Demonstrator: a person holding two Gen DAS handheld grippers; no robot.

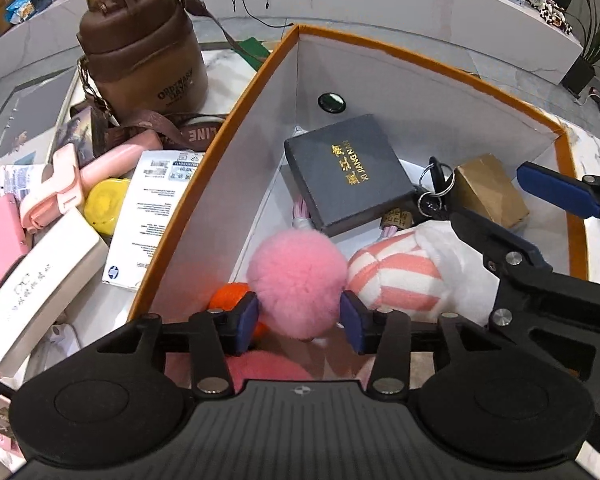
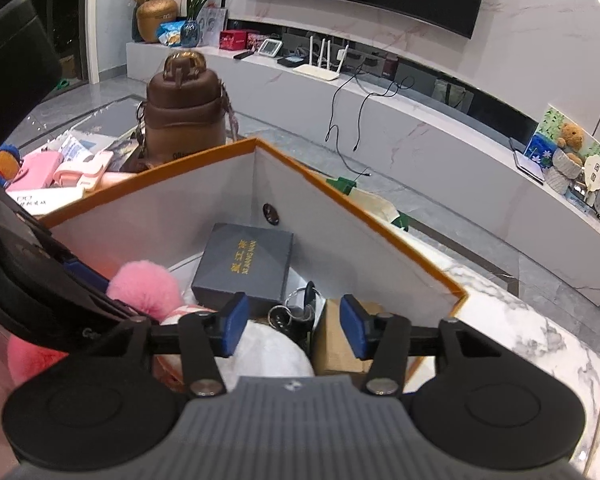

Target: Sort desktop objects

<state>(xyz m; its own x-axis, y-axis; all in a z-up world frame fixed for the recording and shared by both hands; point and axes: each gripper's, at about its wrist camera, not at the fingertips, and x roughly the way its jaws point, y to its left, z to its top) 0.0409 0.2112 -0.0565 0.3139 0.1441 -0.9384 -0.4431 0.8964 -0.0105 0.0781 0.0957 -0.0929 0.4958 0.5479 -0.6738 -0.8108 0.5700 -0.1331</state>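
Both claws hang open over the box (image 1: 380, 80); the left claw (image 1: 299, 322) straddles the pompom (image 1: 296, 280) unpressed, and could snag its fur on lifting away.

The right claw (image 2: 290, 330) holds nothing.

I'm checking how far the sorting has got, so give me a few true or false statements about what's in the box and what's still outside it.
1. The dark grey box with gold lettering lies inside the orange-rimmed box. True.
2. The brown bottle stands inside the orange-rimmed box. False: it stands outside, on the table beyond the box wall.
3. The pink pompom sits between the pads of the left gripper. True.
4. The yellow round case is in the box. False: it lies outside among the pink items.
5. The right gripper is clamped on the keys. False: it is open above them.
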